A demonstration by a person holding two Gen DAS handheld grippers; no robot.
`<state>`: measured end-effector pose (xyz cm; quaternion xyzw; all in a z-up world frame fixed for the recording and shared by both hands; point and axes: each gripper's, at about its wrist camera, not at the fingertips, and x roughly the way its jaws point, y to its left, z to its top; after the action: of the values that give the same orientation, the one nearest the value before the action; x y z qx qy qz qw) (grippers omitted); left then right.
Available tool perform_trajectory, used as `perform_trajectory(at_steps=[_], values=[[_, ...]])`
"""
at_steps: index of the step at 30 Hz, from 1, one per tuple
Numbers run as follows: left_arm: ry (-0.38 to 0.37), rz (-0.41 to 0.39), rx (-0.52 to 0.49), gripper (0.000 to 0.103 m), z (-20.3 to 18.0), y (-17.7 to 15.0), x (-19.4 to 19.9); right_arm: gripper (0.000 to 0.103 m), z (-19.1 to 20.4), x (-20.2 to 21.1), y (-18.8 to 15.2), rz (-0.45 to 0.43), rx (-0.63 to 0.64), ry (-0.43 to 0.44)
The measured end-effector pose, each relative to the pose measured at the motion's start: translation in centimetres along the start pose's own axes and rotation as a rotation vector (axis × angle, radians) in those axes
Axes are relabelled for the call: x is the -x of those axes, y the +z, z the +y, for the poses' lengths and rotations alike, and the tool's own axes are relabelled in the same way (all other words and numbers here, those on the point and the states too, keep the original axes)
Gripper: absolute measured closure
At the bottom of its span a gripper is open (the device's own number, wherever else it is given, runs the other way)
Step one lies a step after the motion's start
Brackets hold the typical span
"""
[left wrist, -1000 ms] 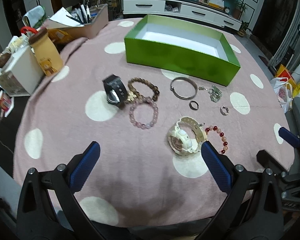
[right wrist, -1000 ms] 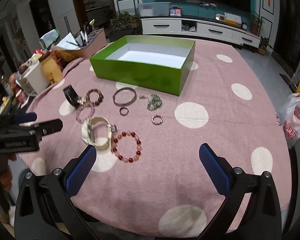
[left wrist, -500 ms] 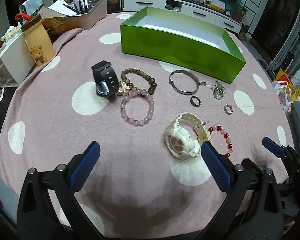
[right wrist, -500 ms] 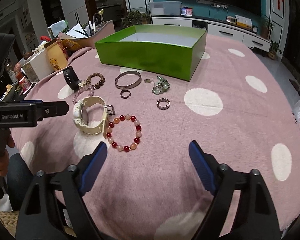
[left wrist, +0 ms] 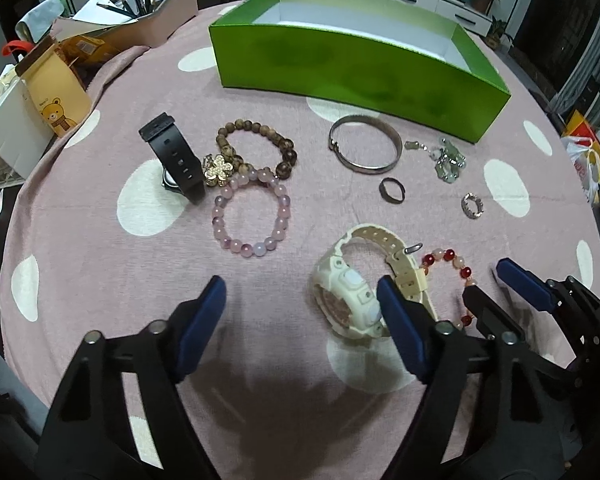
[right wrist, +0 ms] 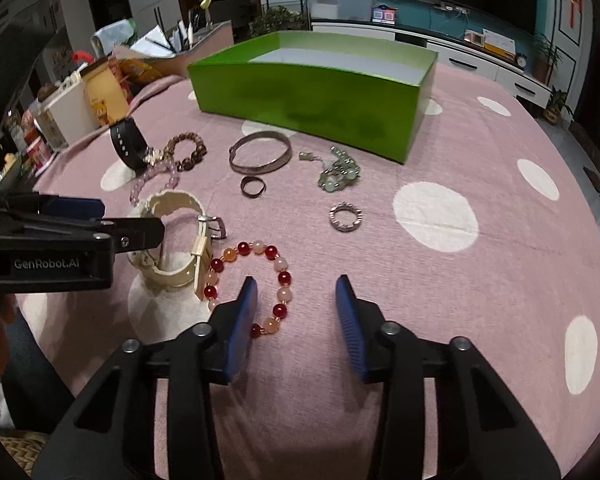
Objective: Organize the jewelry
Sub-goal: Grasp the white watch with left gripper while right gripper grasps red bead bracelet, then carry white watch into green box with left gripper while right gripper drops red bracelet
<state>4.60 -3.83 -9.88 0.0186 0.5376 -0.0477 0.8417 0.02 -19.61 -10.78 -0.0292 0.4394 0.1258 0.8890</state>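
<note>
Bringing both grippers low, I hold the left gripper (left wrist: 300,308) wide beside the cream watch (left wrist: 352,292) and the right gripper (right wrist: 296,312) half-open at the red bracelet (right wrist: 248,284), near the table's (right wrist: 480,280) front edge; the green box (right wrist: 312,88) waits empty behind.

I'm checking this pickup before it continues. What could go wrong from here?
1. The red bead bracelet lies against the cream watch, so the open right gripper may drag the strap along.
2. The left gripper, also open, hangs close over the same watch; the two could collide.
3. The green box has tall walls, so a low carry might hit one.
</note>
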Motion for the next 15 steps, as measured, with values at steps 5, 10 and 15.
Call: perform_trajectory(at_steps=[5,10,15], values=[[-0.019,0.015,-0.006,0.04,0.0,-0.04,-0.27,0.079,0.62,-0.37,0.0,0.006,0.041,-0.022],[-0.044,0.021,-0.005,0.06,0.46,-0.42,-0.13,0.095,0.05,-0.26,-0.11,0.002,0.028,-0.02],[-0.051,-0.002,-0.021,0.079,0.61,-0.74,0.44,0.096,-0.26,0.53,-0.15,-0.026,0.011,-0.008]])
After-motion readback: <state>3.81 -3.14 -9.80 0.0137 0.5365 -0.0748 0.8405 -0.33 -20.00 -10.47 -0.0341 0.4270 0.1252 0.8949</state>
